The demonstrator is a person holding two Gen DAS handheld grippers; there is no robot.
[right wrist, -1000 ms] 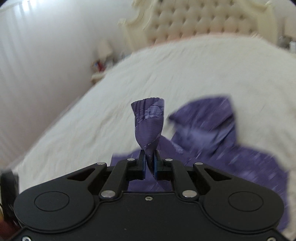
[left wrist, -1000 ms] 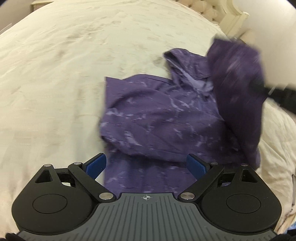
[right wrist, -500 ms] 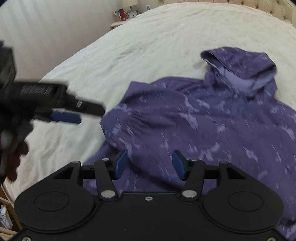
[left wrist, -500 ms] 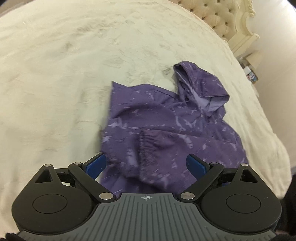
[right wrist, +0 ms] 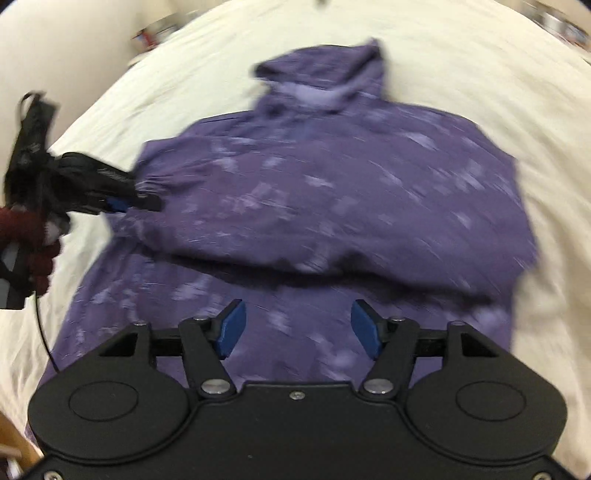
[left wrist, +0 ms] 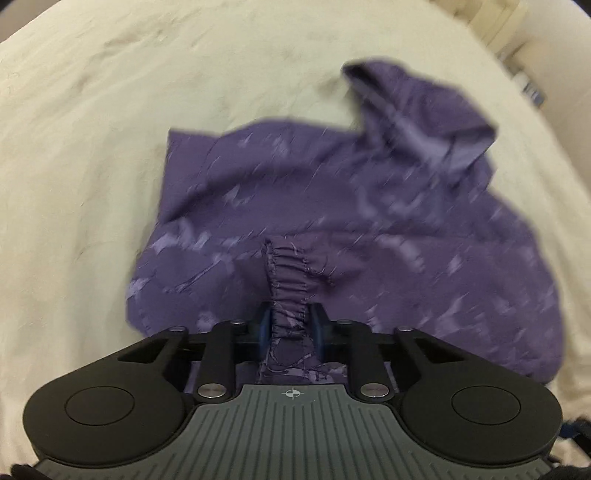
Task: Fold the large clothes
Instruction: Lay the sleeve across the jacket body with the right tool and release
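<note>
A purple patterned hooded jacket (left wrist: 369,206) lies on a cream bed, hood (left wrist: 417,107) toward the headboard. My left gripper (left wrist: 290,325) is shut on the elastic sleeve cuff (left wrist: 290,273), which bunches between the blue pads. In the right wrist view the jacket (right wrist: 351,192) fills the middle, with a sleeve folded across the body. The left gripper (right wrist: 125,201) shows there at the jacket's left edge, gripping the cuff. My right gripper (right wrist: 297,326) is open and empty just above the jacket's lower body.
The cream bedspread (left wrist: 92,147) surrounds the jacket on all sides. A nightstand with small items (right wrist: 155,33) stands beyond the bed's far left corner in the right wrist view. The person's red-gloved hand (right wrist: 29,236) holds the left gripper.
The right gripper released the sleeve across the jacket and opened. The left gripper, open before, has shut on the sleeve cuff.
</note>
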